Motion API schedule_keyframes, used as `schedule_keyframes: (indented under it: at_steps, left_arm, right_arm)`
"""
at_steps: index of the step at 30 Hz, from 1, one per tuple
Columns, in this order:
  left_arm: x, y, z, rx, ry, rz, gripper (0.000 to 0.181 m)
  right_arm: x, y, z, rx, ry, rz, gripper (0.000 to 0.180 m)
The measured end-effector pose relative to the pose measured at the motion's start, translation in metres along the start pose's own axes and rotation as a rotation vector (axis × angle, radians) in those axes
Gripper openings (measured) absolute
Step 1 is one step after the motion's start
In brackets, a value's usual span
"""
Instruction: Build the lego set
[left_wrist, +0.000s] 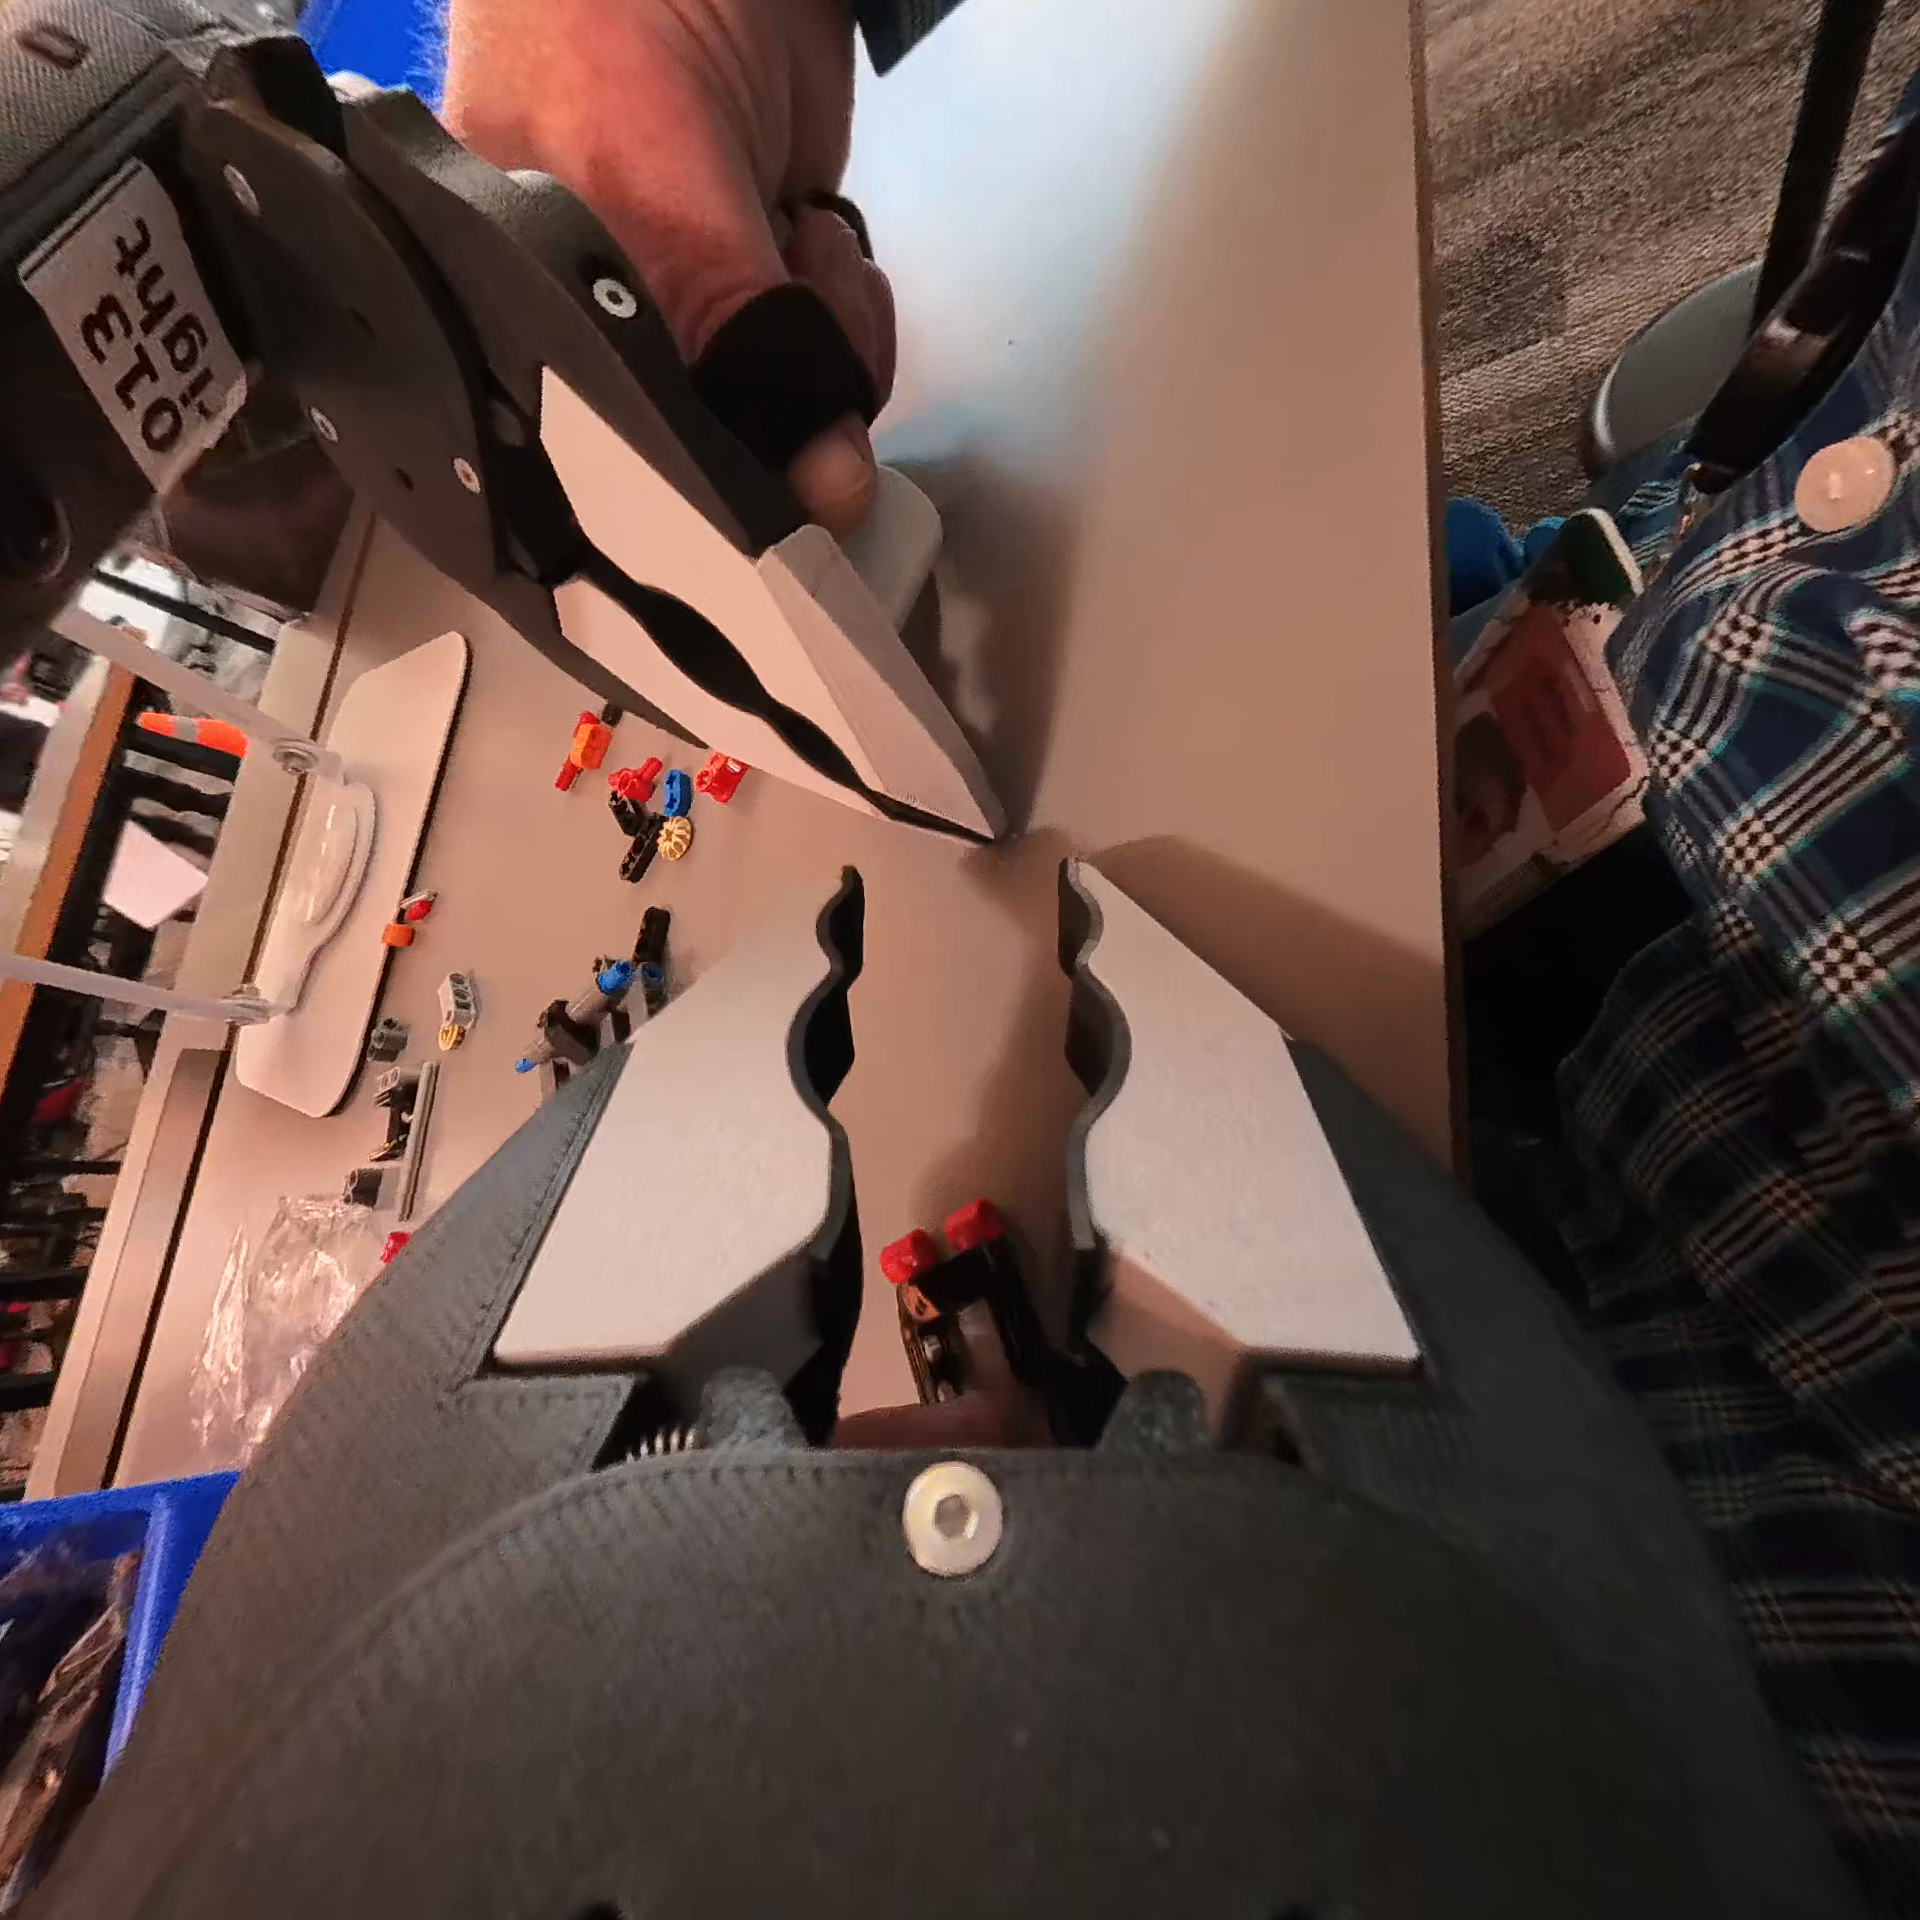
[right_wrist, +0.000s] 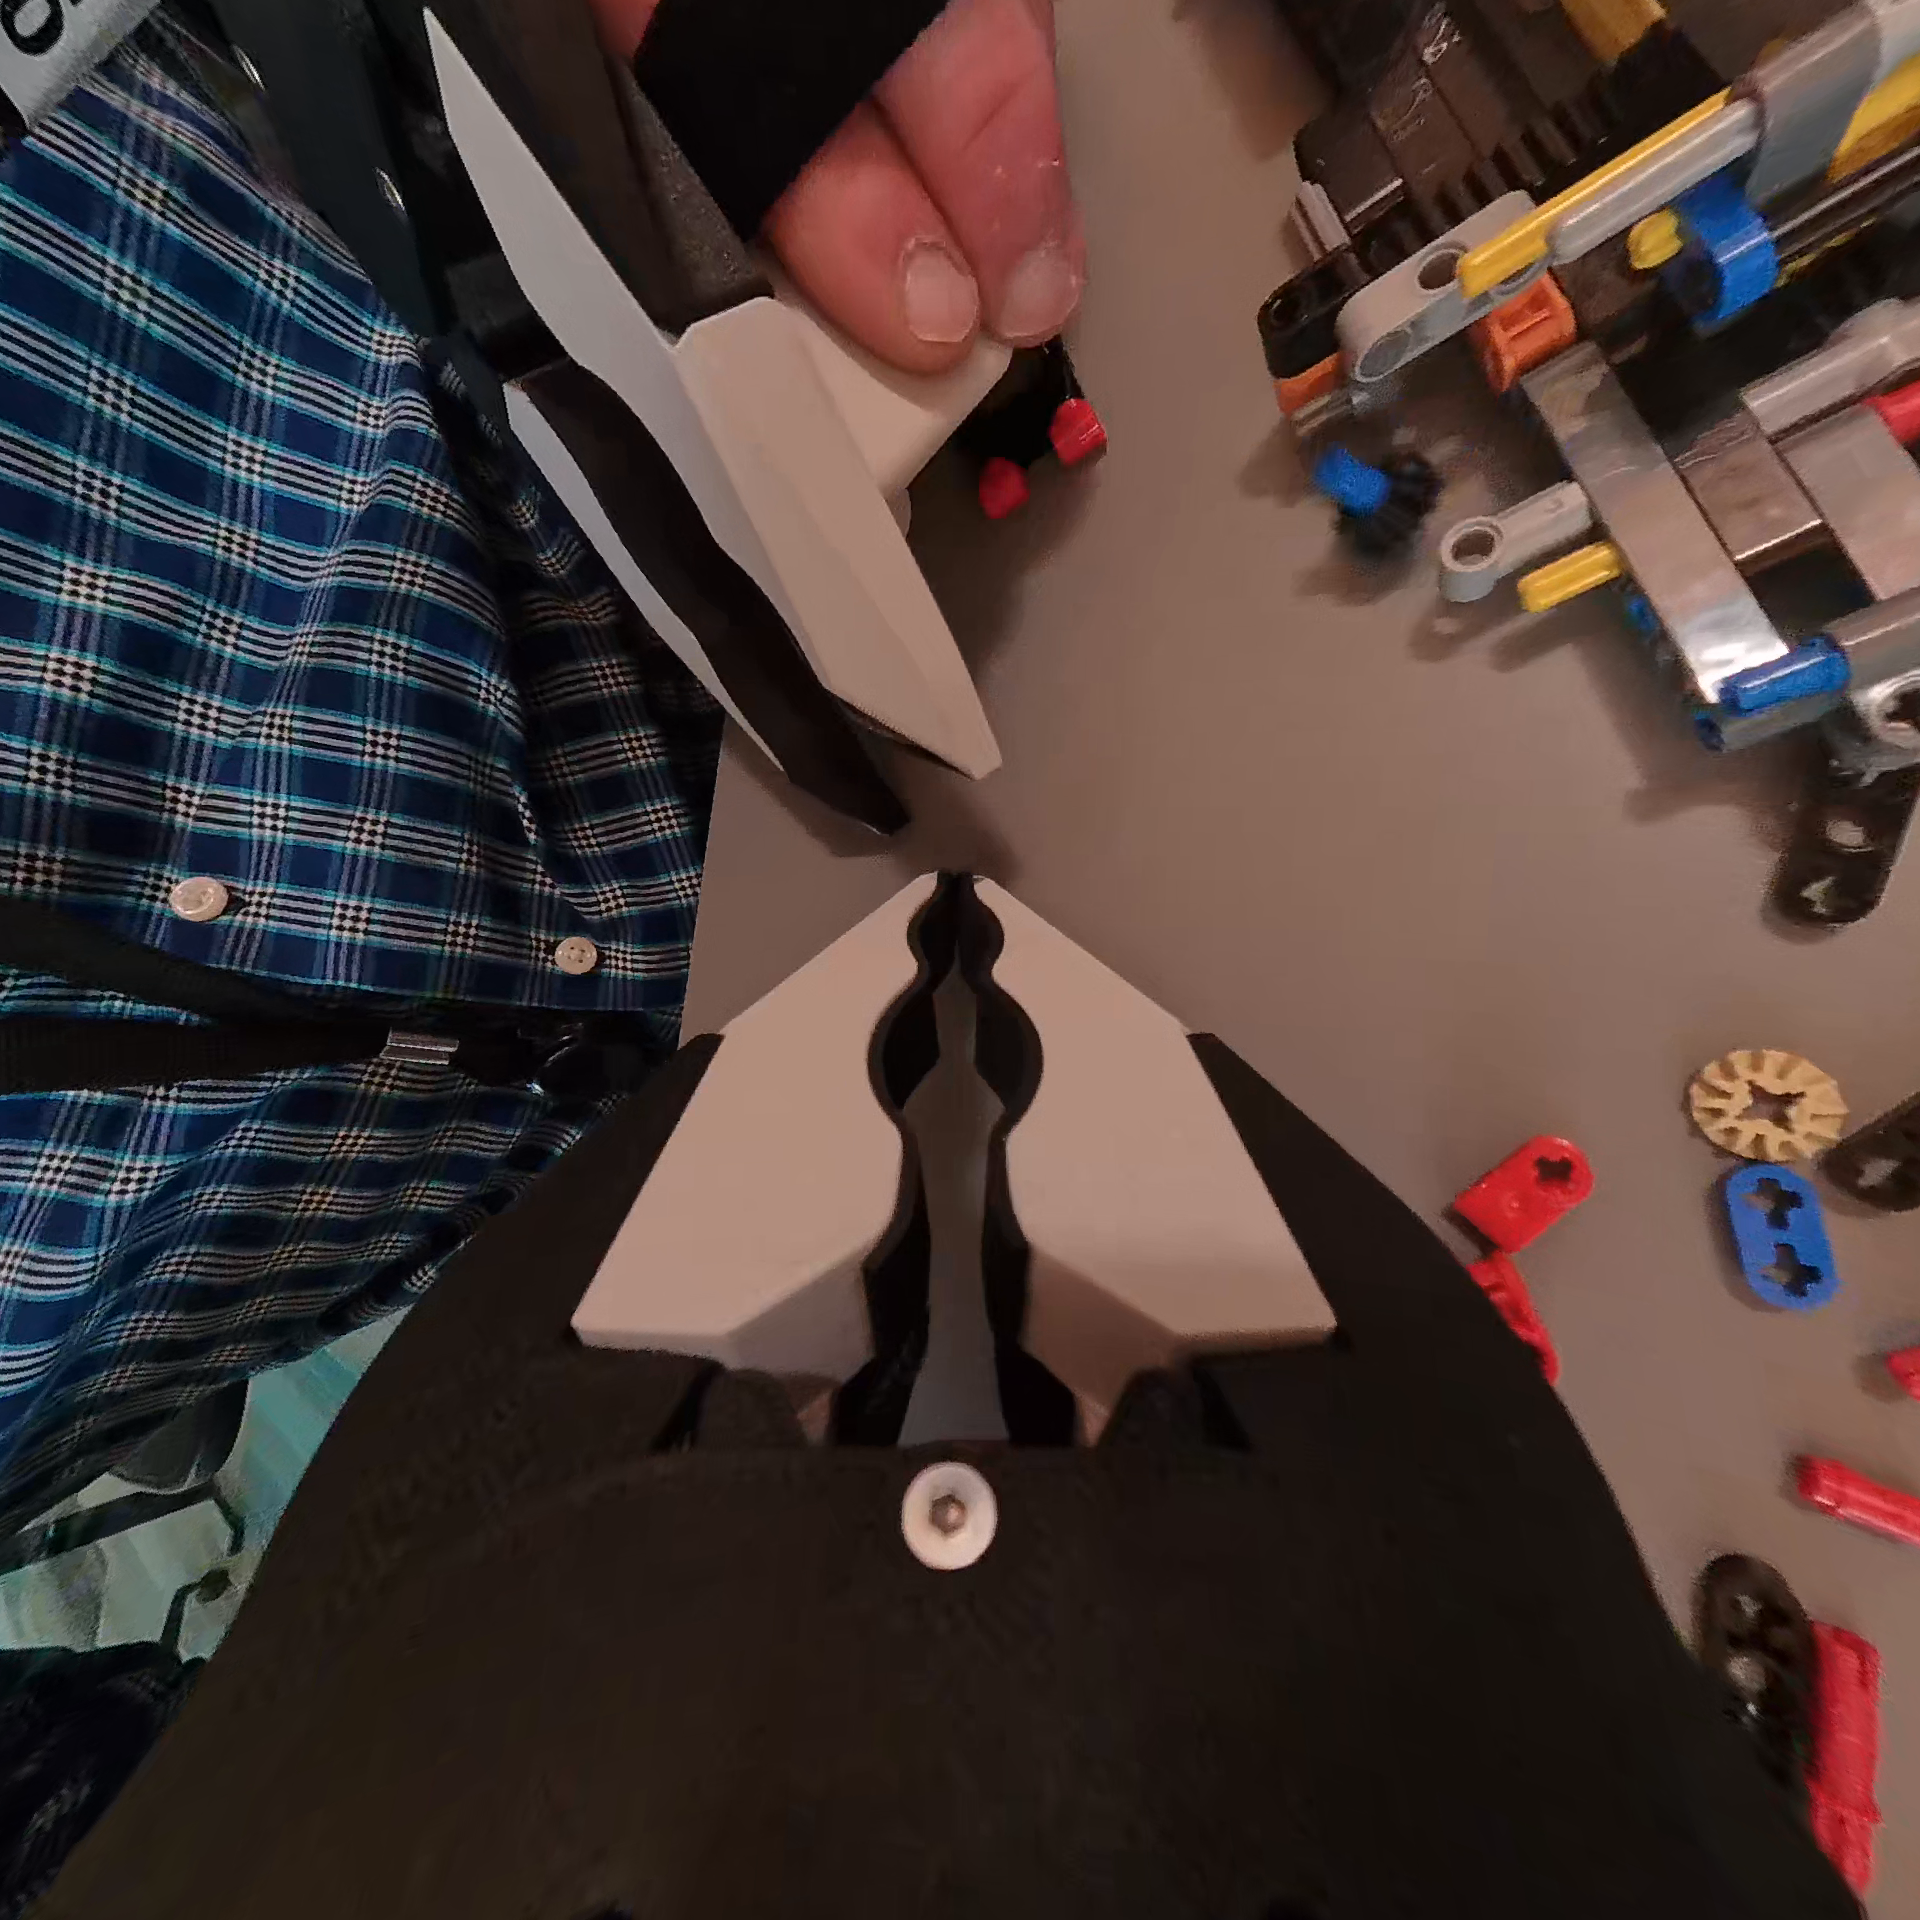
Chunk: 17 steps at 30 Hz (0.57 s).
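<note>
My left gripper (left_wrist: 961, 883) gapes wide, its tips meeting my right gripper (right_wrist: 958, 883), pinched to a sliver on nothing I can see. The model (right_wrist: 1621, 343) waits far right; I'd approach it slowly.

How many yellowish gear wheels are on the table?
2 that I can see, maybe more hidden. One tan gear lies beside the blue two-hole piece. A smaller yellow gear sits by the grey connector, nearer the white board.
</note>
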<state>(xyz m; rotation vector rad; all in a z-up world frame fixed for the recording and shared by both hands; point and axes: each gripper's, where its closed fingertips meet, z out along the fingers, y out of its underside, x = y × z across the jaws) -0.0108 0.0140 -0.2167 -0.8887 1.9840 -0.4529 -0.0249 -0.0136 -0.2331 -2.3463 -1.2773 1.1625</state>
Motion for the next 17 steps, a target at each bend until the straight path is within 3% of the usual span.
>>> schedule_keyframes:
  at_steps: [4,11,15,17]
  left_arm:
    - [0.002,0.002,-0.001,-0.015,-0.034,0.003,0.031]
    - [-0.008,-0.002,-0.020,0.063,-0.111,-0.072,0.048]
    - [-0.019,0.007,-0.035,0.005,-0.139,-0.085,0.054]
    - [-0.013,0.018,-0.039,-0.082,-0.038,-0.166,0.054]
  right_arm:
    - [0.004,-0.006,-0.003,0.047,0.037,0.002,0.000]
    - [0.008,-0.017,-0.010,0.168,0.128,-0.015,0.000]
    - [0.014,-0.016,-0.008,0.178,0.244,-0.033,0.005]
    - [0.012,-0.020,-0.007,0.207,0.259,-0.025,0.009]
